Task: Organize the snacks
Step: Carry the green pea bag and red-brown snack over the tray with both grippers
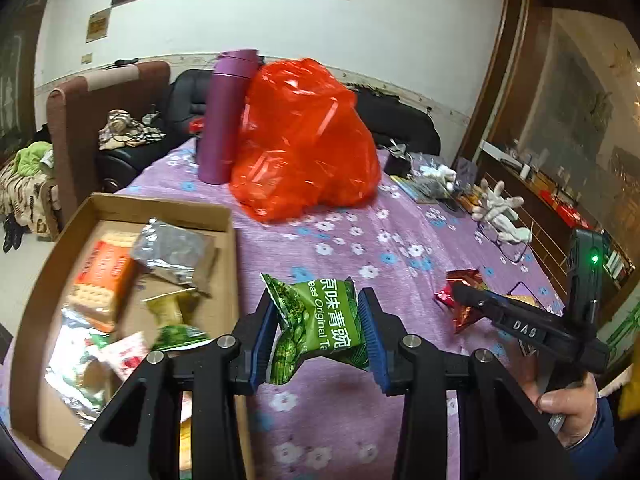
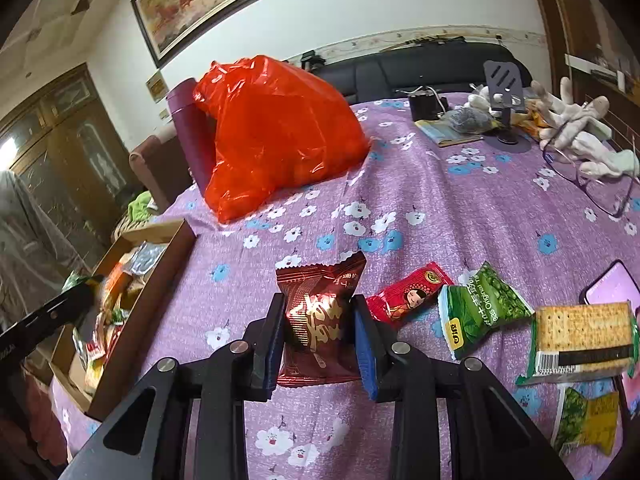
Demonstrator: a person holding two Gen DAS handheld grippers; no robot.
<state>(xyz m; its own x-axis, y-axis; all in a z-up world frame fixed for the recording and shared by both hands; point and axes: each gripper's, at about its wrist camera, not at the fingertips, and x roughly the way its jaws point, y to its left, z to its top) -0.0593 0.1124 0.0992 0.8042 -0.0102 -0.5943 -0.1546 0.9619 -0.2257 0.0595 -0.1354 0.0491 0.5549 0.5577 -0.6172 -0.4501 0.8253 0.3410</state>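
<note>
My left gripper [image 1: 318, 330] is shut on a green pea snack packet [image 1: 316, 324], held above the purple cloth just right of the cardboard box [image 1: 168, 206], which holds several snack packs. My right gripper [image 2: 318, 326] is shut on a dark red foil snack packet [image 2: 320, 312] over the cloth. To its right lie a red packet [image 2: 408, 292], a green pea packet [image 2: 480, 310], a cracker pack [image 2: 584, 338] and a yellow-green packet [image 2: 588, 416]. The box also shows at the left of the right wrist view [image 2: 160, 268]. The right gripper shows in the left wrist view [image 1: 472, 300].
An orange plastic bag [image 1: 304, 140] and a purple flask [image 1: 226, 116] stand at the far middle of the table. White gloves [image 2: 580, 132], eyeglasses [image 2: 592, 188], a phone stand [image 2: 506, 92] and a phone [image 2: 612, 284] lie at the right. Sofas stand behind.
</note>
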